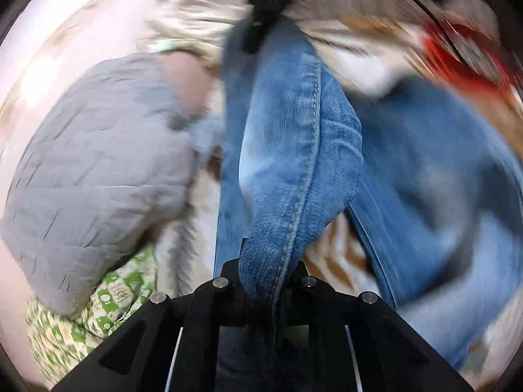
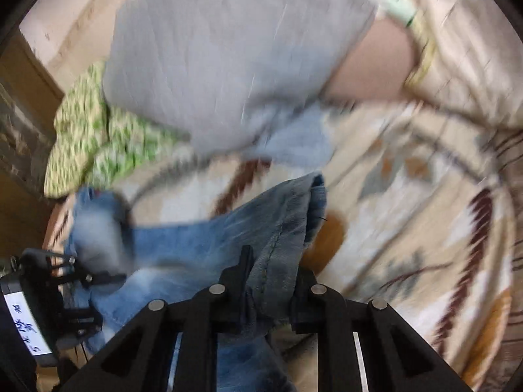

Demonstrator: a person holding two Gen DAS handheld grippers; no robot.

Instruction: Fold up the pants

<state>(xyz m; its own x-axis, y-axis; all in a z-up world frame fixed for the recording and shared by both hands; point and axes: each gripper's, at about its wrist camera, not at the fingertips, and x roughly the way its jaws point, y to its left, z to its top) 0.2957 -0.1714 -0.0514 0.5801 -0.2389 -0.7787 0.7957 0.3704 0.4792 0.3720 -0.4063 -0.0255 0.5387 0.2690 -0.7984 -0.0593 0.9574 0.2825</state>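
Denim fills both views: a pair of faded blue jeans (image 1: pixel 294 150) with a raised double-stitched seam hangs bunched between the two tools, above a cream bedspread (image 2: pixel 408 196) printed with brown, ochre and grey leaf shapes. The left tongs (image 1: pixel 264 281) pinch a thick fold of the jeans right along the seam, the cloth rising away from the black fingers toward the other tool. The right tongs (image 2: pixel 271 281) pinch another gathered edge of the same jeans, near a hem that flops over just ahead of the fingers. In the right view the left tool appears at the lower left with a white label on its body, and blue cloth stretches toward it. Beyond the jeans lies a grey quilted pillow (image 1: pixel 98 170), soft and puffy with stitched lines, and it sits close beside the hanging denim. A green-and-white checked cloth (image 2: pixel 94 137) is tucked partly under that pillow. A pale cream quilt (image 2: pixel 464 58) is heaped farther back. Motion blur smears much of the scene, so finer detail cannot be told.
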